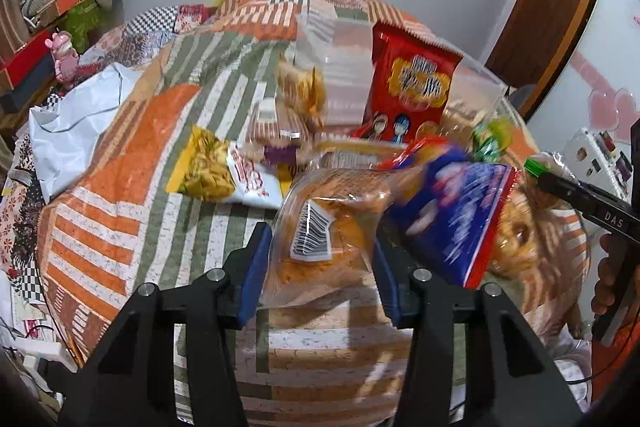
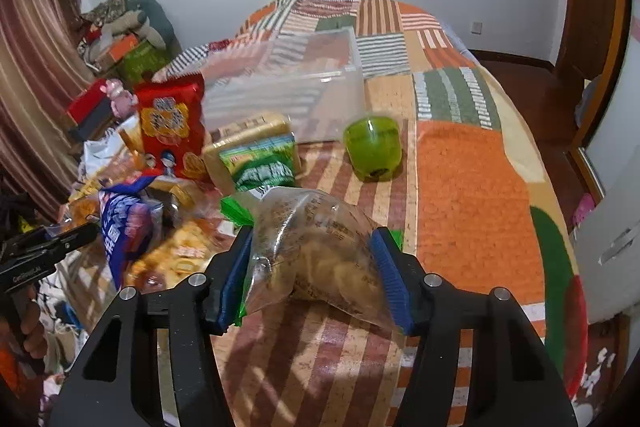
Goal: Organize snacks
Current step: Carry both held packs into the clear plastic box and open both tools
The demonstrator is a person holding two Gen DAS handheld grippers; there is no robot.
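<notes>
Left wrist view: my left claw [image 1: 320,269] clamps a clear orange-snack bag [image 1: 320,227] at the pile's near edge on the bed [image 1: 120,227]. My right claw [image 2: 316,273] pinches a clear cracker bag [image 2: 316,247]; open quilt lies right of the green cup [image 2: 373,150].

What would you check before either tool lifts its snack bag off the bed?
1. Left tool has its bag: ok. Both blue pads press the clear bag with the barcode label.
2. Right tool has its bag: ok. The pads squeeze the clear bag of pale snacks.
3. Left bag free of neighbours: not ok. A blue packet lies against it and may be dragged along.
4. Right bag free of neighbours: cannot tell. A green-edged wrapper sits at its left edge.
5. Somewhere to put them: ok. The clear plastic bin stands open on the quilt.
6. Green cup out of the way: ok. It stands apart, beyond the bag.
</notes>
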